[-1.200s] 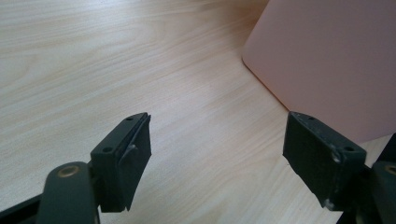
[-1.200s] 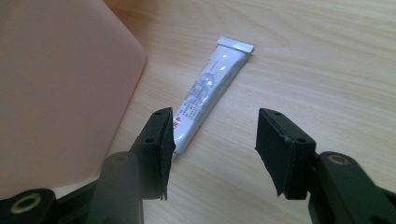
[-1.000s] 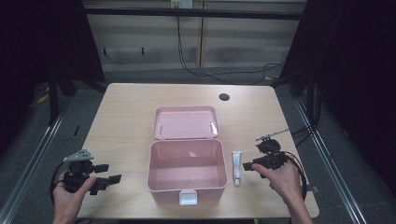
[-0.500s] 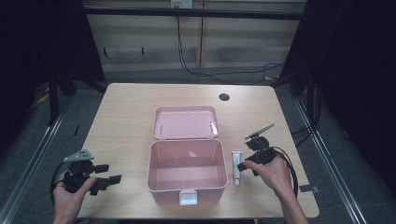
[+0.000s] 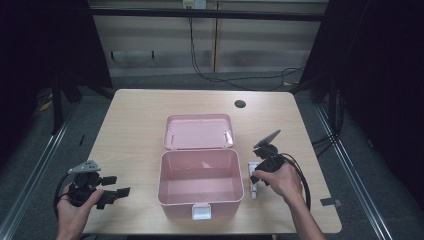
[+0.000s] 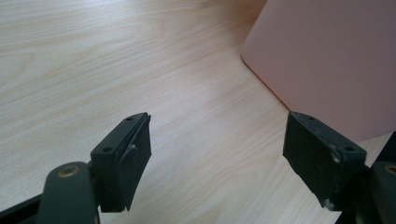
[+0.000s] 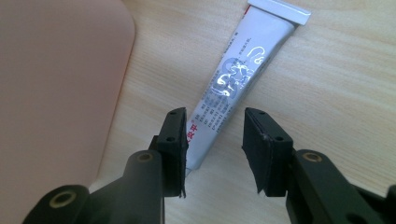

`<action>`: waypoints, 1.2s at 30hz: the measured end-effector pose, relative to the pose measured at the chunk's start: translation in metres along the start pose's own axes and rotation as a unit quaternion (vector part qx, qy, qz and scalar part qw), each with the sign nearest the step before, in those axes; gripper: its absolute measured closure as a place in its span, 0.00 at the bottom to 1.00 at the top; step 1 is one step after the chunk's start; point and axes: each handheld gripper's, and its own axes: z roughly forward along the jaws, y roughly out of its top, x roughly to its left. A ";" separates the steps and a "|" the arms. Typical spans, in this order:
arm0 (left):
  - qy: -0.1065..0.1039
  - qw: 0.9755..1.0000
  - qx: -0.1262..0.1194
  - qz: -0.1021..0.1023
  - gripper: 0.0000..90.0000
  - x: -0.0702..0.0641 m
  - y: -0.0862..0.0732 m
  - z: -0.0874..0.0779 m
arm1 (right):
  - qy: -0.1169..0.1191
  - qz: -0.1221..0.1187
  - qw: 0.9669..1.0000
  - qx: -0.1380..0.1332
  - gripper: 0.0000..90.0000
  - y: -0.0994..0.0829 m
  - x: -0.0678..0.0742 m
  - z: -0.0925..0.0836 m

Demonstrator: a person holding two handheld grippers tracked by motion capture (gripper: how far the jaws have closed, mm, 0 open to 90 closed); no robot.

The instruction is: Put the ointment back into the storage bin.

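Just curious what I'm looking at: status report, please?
Right hand-held gripper open, jaws straddling white tube on the table. Left hand-held gripper open, empty, beside pink box. Box lid open, nothing blocking.

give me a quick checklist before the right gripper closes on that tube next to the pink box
1. Right gripper open: ok, jaws apart.
2. Tube between the jaws: ok, its near end sits in the gap, nearer one jaw.
3. Tube free of the pink box: ok, lying flat on the table beside it.
4. Box open to receive: ok, lid back, inside bare.
5. Left gripper out of the way: ok, open, on the box's far side.
6. Grip depth: cannot tell.
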 end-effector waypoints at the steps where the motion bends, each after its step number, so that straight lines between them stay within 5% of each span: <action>1: 0.000 1.000 0.000 0.000 0.26 0.000 0.000 0.000 | -0.001 0.000 1.000 0.002 0.67 0.001 0.000 0.001; 19: 0.000 1.000 0.000 -0.002 0.26 0.001 0.000 0.000 | -0.023 0.006 0.999 0.040 0.67 0.011 0.009 0.017; 36: -0.001 1.000 0.000 -0.001 0.26 0.001 0.000 0.000 | -0.048 -0.015 0.997 0.062 0.76 0.013 0.014 0.027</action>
